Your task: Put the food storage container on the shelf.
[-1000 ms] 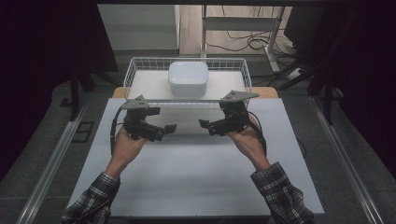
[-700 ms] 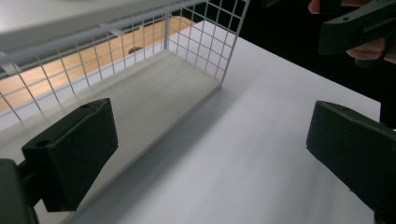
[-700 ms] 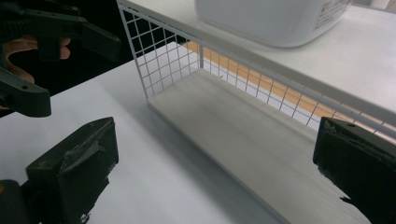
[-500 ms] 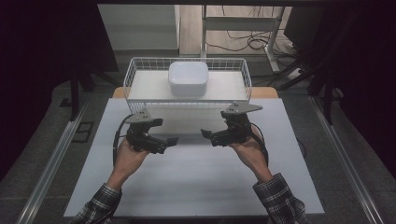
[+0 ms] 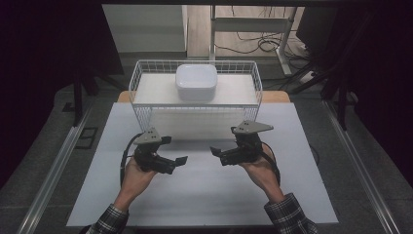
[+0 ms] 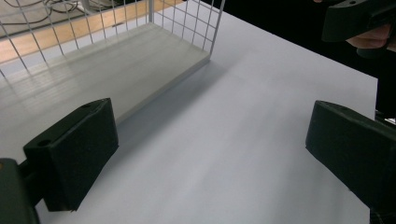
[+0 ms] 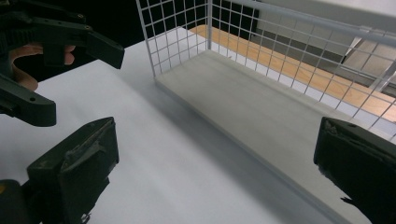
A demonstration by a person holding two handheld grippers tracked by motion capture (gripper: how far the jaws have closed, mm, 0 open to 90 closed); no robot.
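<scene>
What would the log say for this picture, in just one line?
left gripper: open, nothing held | right gripper: open, nothing held | white container: in wire basket | both grippers over white table, short of the basket

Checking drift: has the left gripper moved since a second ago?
Yes. The left gripper pulled back toward the person, away from the white wire basket.

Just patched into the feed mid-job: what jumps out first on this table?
The white wire basket at the far edge of the white table, with a white lidded container inside it near its back wall. Nearer the person, the left gripper and right gripper hover over bare tabletop, tips pointing at each other, both open and holding nothing.
</scene>
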